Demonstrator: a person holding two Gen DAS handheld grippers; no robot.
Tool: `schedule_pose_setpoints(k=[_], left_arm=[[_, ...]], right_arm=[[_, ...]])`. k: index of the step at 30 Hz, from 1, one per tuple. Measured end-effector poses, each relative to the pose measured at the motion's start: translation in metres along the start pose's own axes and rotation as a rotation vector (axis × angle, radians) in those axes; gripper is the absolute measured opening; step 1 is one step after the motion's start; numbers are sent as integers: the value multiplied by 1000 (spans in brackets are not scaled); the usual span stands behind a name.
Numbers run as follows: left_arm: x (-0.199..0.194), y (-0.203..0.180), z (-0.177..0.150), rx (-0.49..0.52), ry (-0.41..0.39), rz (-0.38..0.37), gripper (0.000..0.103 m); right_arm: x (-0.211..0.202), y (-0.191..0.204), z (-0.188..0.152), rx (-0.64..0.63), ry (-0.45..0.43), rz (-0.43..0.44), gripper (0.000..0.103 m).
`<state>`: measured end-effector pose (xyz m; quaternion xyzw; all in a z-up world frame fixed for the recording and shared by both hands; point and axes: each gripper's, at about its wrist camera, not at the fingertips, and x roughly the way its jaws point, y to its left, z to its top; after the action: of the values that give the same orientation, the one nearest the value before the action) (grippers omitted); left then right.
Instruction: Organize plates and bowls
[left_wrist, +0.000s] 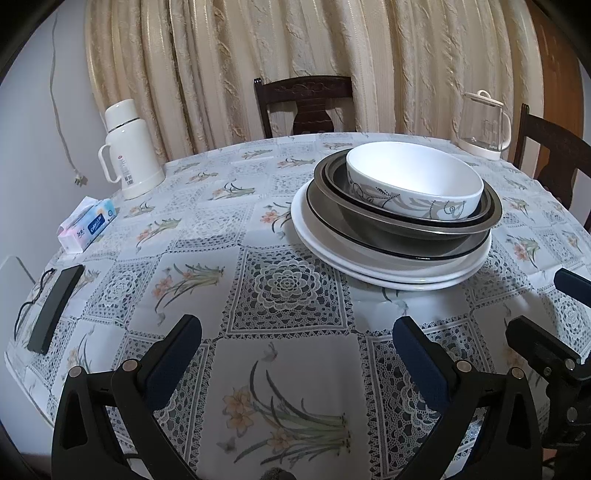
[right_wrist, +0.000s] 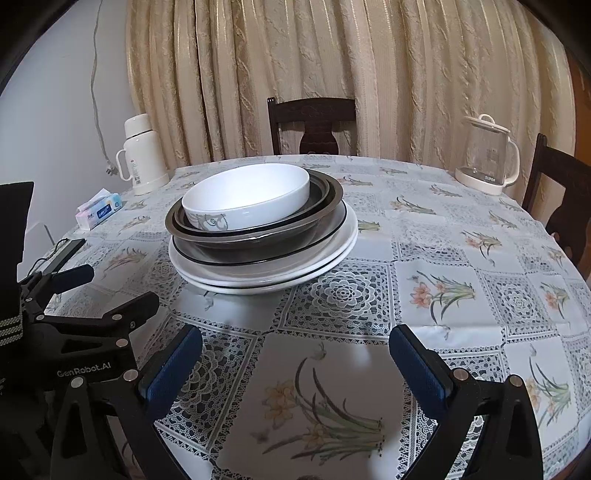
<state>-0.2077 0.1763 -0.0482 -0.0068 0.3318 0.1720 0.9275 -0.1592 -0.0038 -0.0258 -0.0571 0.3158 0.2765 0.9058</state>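
Observation:
One stack stands on the table: white plates (left_wrist: 373, 264) (right_wrist: 258, 280) at the bottom, dark bowls (left_wrist: 402, 229) (right_wrist: 255, 236) nested on them, and a white patterned bowl (left_wrist: 413, 184) (right_wrist: 251, 195) on top. My left gripper (left_wrist: 297, 339) is open and empty, low over the cloth, short of the stack and to its left. My right gripper (right_wrist: 295, 349) is open and empty too, short of the stack and to its right. Each gripper shows at the edge of the other's view, the right gripper (left_wrist: 554, 314) and the left gripper (right_wrist: 114, 291).
A white thermos (left_wrist: 127, 147) (right_wrist: 142, 155), a tissue pack (left_wrist: 88, 225) (right_wrist: 99, 210) and a black phone (left_wrist: 55, 310) (right_wrist: 64, 253) lie at the table's left. A glass kettle (left_wrist: 485, 125) (right_wrist: 487, 155) stands back right. Dark chairs (left_wrist: 304, 105) (right_wrist: 312, 125) ring the table.

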Motion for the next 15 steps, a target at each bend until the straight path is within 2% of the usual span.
schedule_pose_setpoints(k=[9, 15], left_arm=[[2, 0, -3, 4, 5, -1, 103], [2, 0, -3, 3, 5, -2, 103]], right_arm=[[2, 1, -2, -8, -2, 24, 103], [2, 4, -3, -21, -8, 7, 103]])
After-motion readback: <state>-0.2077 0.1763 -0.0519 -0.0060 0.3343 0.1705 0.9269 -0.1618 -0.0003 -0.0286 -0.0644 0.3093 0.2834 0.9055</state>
